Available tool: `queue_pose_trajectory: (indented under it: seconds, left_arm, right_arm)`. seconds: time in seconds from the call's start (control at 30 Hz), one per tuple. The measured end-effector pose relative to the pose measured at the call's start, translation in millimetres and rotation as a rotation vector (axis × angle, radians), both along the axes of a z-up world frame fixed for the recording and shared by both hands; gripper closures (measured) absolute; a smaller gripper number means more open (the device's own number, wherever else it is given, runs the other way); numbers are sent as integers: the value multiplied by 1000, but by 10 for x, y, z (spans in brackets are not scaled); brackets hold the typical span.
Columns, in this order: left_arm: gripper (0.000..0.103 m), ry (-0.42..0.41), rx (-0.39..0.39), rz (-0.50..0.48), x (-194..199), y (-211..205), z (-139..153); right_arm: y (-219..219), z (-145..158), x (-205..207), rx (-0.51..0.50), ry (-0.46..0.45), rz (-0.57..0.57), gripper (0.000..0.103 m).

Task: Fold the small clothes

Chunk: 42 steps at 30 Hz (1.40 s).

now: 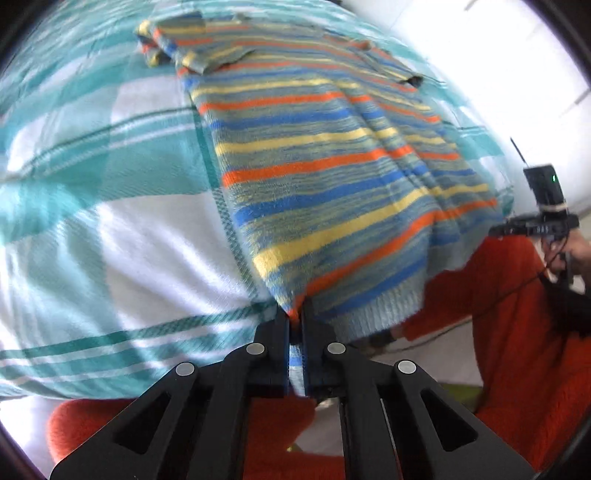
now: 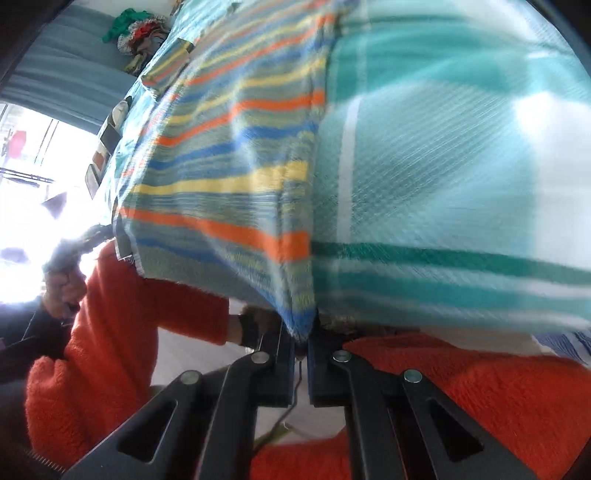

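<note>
Left tongs [image 1: 295, 317], at the bottom centre of the left wrist view, clamped on the near hem corner of the striped sweater [image 1: 332, 155]; a strip of the knit pinched between the black fingers [image 1: 277, 332]. Sweater spread from there toward the top of the frame, lying on a teal and white checked blanket [image 1: 110, 184], one sleeve folded across at the upper left. Stripes in orange, blue, yellow and grey-green, ribbed band at the near edge. Red fleece sleeve [image 1: 517, 314] at the lower right, with the other handheld device [image 1: 546, 206] at the right edge.

Right tongs [image 2: 303, 339], at the bottom centre of the right wrist view, closed on the other hem corner of the striped sweater [image 2: 229, 177], its point of blue and grey knit caught between the fingers [image 2: 284, 354]. Sweater filling the upper left and centre, checked blanket [image 2: 461, 166] to the right of it. Both views blurred. Red fleece sleeve [image 2: 110, 332] at the lower left, a hand [image 2: 62, 288] gripping a handle at the left edge. Small heap of coloured clothes [image 2: 140, 29] at the top left, details too blurred to tell.
</note>
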<state>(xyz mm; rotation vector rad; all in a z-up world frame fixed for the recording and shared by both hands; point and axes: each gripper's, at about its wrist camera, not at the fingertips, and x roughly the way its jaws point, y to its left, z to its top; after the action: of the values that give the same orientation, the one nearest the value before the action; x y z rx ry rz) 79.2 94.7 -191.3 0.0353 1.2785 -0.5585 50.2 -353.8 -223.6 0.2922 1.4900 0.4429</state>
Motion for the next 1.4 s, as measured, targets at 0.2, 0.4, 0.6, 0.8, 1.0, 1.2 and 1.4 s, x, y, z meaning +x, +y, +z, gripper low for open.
queue_pose_trajectory:
  seconds: [0.2,0.4,0.6,0.8,1.0,1.2,1.4]
  left_arm:
    - [100,39,170,-22,37,-126,-178]
    - [100,0,297,-23,-39,-275,-220]
    - [68,-19,347,39,-130,-228,-78]
    - [43,-139,416,212,-339,214,487]
    - [27,-270,173,332,-62,9,928]
    - [23,-367,183,260,308,-799,616]
    - [19,-298,301,276,260,-714,-92]
  right_arm:
    - [-107,-136,23,-120,68,-54,98]
    - [-111,-425,13,-194,120,-105,100]
    - [-195,-200,-63,-209,86,-109,95]
    - [-365,376,-280,-323,-43,-128,78]
    - [-92,935,45,-335,-320,-115,77]
    - [671,811,644,-200,-458,-31,77]
    - [927,189,739,-268,-373,28,78]
